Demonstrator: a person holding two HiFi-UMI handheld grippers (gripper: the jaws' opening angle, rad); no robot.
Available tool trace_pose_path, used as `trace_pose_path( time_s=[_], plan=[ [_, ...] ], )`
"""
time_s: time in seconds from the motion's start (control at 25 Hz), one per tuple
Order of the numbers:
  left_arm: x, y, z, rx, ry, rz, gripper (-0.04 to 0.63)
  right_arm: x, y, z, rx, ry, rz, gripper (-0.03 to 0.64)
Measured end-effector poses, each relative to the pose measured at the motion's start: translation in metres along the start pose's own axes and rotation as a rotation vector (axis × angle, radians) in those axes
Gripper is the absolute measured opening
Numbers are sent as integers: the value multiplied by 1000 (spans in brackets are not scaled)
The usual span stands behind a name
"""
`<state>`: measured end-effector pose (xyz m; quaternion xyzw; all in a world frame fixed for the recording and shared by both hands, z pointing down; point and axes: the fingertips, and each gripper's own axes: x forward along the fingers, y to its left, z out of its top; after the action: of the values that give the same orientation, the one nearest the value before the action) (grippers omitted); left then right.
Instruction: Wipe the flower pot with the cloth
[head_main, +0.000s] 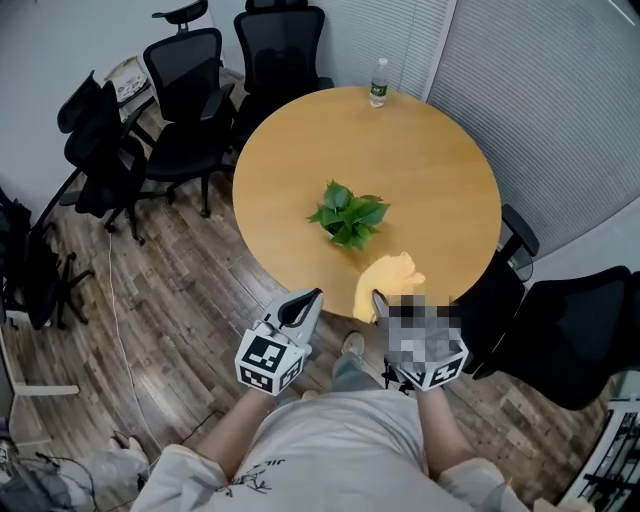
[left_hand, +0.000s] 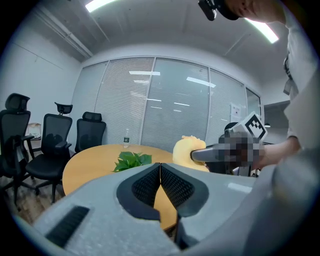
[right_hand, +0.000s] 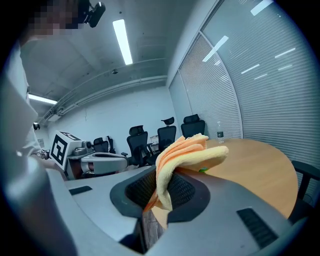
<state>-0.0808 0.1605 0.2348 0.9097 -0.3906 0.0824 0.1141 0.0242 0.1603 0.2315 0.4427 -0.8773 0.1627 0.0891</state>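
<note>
- Two hand-held grippers are at the near edge of the tabletop (head_main: 420, 150). The left hand-held gripper (head_main: 308, 298) is clenched on nothing, and the right hand-held gripper (head_main: 379, 300) is grasping the yellow cloth (head_main: 392, 278).
- The potted plant (head_main: 348, 215) stands near the middle of the tabletop, well apart from both. The pot itself is hidden under the leaves.
- Risk: only a fold of the cloth sits between the pads (the rest hangs loose), so it may slip out during rubbing.
- Risk: the pot looks light. Wiping without the left hand-held gripper steadying it could push or tip it.
- Writing: the bottle (head_main: 378, 82) at the far edge has a green label, too small to read. The marker cubes show only square patterns.
</note>
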Motion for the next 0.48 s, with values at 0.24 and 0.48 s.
trace_pose_path(
  time_s=[0.24,0.48],
  plan=[
    [48,22,10,-20,5,40,11,29,-51,11,-3,31,24,54],
    [82,40,13,-49,15,72,11,49,-84,22,-10,49,50,54]
  ],
)
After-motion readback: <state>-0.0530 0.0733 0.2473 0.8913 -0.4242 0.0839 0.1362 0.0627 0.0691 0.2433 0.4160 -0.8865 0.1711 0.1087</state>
